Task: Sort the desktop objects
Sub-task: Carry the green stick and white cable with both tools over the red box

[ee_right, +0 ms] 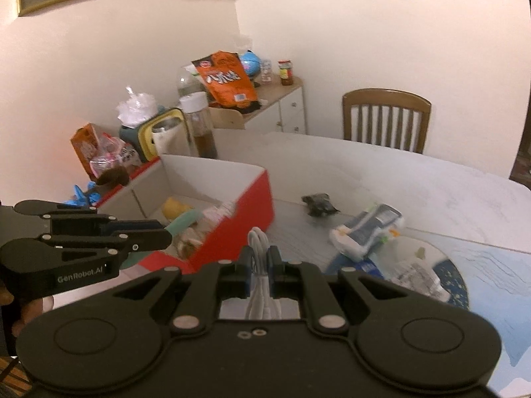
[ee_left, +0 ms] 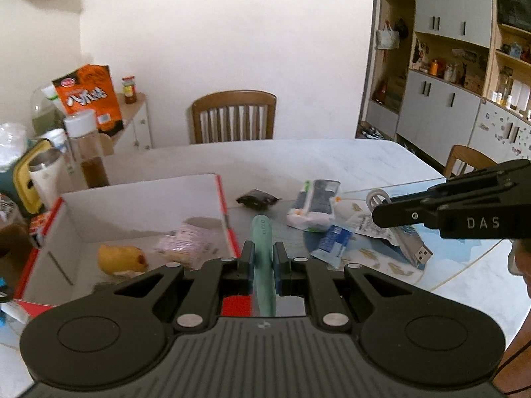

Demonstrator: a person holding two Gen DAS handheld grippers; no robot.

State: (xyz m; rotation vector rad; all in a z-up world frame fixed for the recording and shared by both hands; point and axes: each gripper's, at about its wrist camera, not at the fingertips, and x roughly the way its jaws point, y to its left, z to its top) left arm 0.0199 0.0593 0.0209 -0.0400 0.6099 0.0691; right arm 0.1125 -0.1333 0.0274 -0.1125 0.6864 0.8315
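In the left wrist view the left claw (ee_left: 264,257) is clamped on a pale green, slim object (ee_left: 264,258) that stands up between its pads, its tip reaching just past the red edge of the white-lined box (ee_left: 146,205). Inside the box lie a yellow, bread-like item (ee_left: 121,258) and a pinkish packet (ee_left: 186,243). To the right, on the table (ee_left: 332,156), sit a small dark packet (ee_left: 258,197), a white and grey pack (ee_left: 315,205), a blue sachet (ee_left: 333,242) and a USB stick (ee_left: 413,247) – the right claw (ee_left: 378,214) comes in from the right edge, above them, with a loop of white cable (ee_left: 376,197) showing at its tip. In the right wrist view the right claw (ee_right: 260,258) is closed on the bundled white cable (ee_right: 260,248), held just in front of the box's red side (ee_right: 239,232). The left claw (ee_right: 167,233) enters from the left over the box's near corner, the green object (ee_right: 184,220) jutting from its closed tip above the box's inside. Further right on the table (ee_right: 381,172) lie the dark packet (ee_right: 318,204) and the white and grey pack (ee_right: 368,229)
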